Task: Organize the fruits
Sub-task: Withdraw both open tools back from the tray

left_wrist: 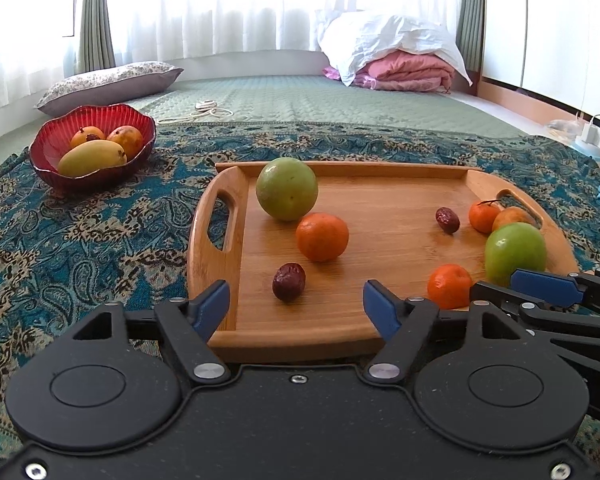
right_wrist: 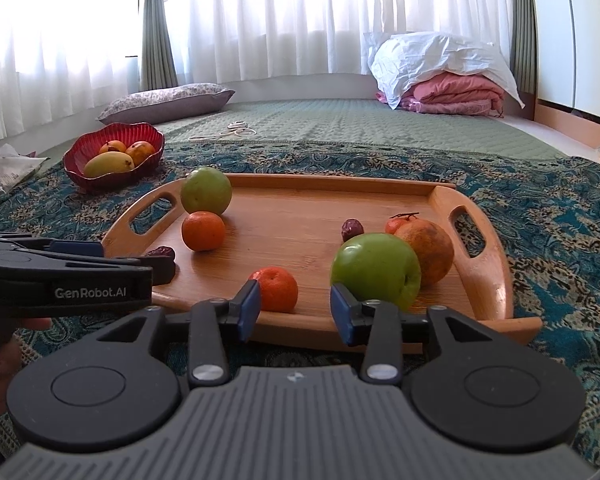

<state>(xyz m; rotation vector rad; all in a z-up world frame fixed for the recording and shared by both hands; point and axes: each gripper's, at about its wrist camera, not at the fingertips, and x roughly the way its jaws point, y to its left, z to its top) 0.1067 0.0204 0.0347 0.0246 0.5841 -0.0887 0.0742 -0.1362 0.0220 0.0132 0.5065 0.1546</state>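
Note:
A wooden tray (left_wrist: 380, 320) (right_wrist: 300, 208) lies on a patterned cloth and holds two green apples (left_wrist: 287, 189) (left_wrist: 515, 253), several mandarins (left_wrist: 322, 237) (right_wrist: 275, 289), two dark dates (left_wrist: 289, 281) (left_wrist: 447, 220) and a peach (right_wrist: 425, 252). A red bowl (left_wrist: 44, 152) (right_wrist: 76, 160) at the far left holds a mango (left_wrist: 92, 157) and two peaches. My left gripper (left_wrist: 296, 308) is open and empty over the tray's near edge, with the near date just ahead. My right gripper (right_wrist: 294, 308) is open and empty at the near edge, between a mandarin and a green apple (right_wrist: 376, 270).
The tray sits on a blue patterned cloth (left_wrist: 80, 240) over a green quilted bed (left_wrist: 320, 100). A pillow (left_wrist: 108, 84), a cord (left_wrist: 208, 110) and folded pink bedding (left_wrist: 408, 72) lie farther back. Chargers (left_wrist: 592, 132) stand at the right edge.

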